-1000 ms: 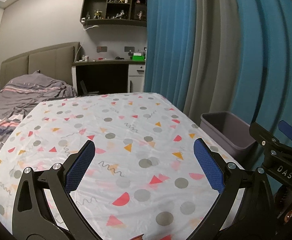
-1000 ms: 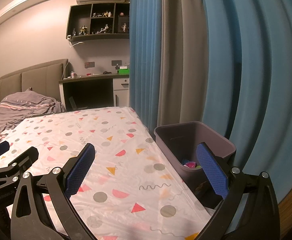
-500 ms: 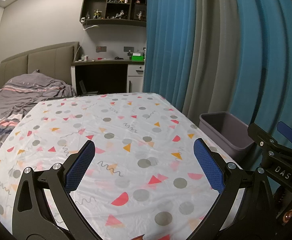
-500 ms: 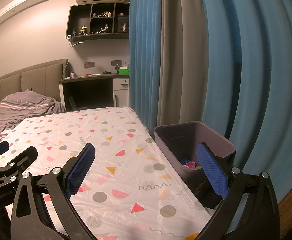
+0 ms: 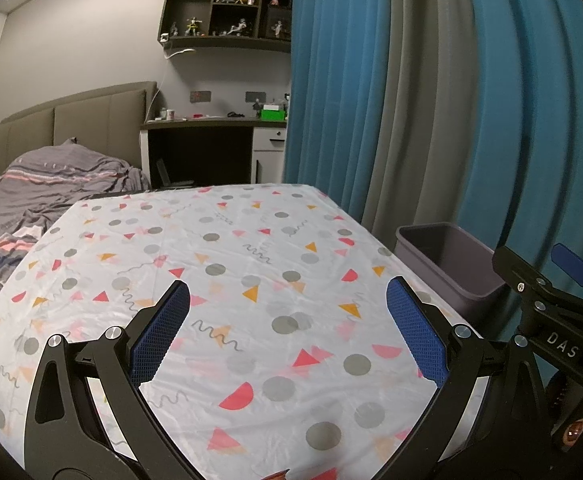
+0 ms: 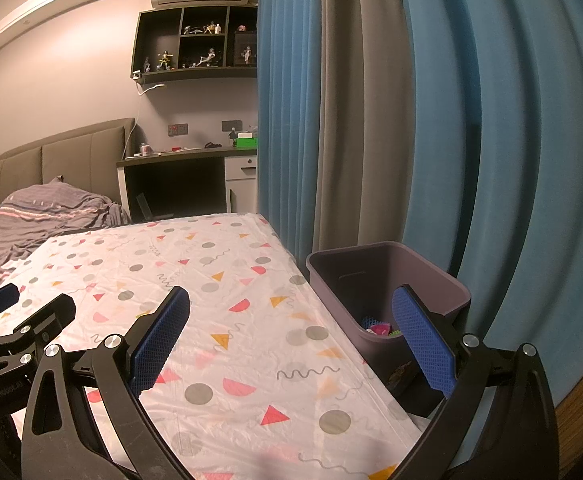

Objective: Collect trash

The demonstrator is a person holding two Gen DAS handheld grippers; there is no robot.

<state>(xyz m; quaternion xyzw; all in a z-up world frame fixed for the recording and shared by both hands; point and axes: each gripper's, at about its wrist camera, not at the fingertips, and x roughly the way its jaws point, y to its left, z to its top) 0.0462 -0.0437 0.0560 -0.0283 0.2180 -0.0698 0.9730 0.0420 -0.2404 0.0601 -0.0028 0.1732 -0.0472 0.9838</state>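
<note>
Almost nothing has moved since a second ago. Both hand-held grippers — left [image 5: 287, 330], right [image 6: 291, 330] — hover spread and empty over the bare patterned bench [image 5: 219, 264]. Collected trash [image 6: 379, 327] lies in the purple bin [image 6: 387, 272] right of the right one — likely finished.

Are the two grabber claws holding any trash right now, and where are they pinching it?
No. The left gripper and the right gripper are both open and empty above the patterned tablecloth. Some trash lies in the bin.

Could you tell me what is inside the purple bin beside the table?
The purple bin holds a few bright pink, green and blue scraps at its bottom; the right claw's pad and the near wall hide the rest.
</note>
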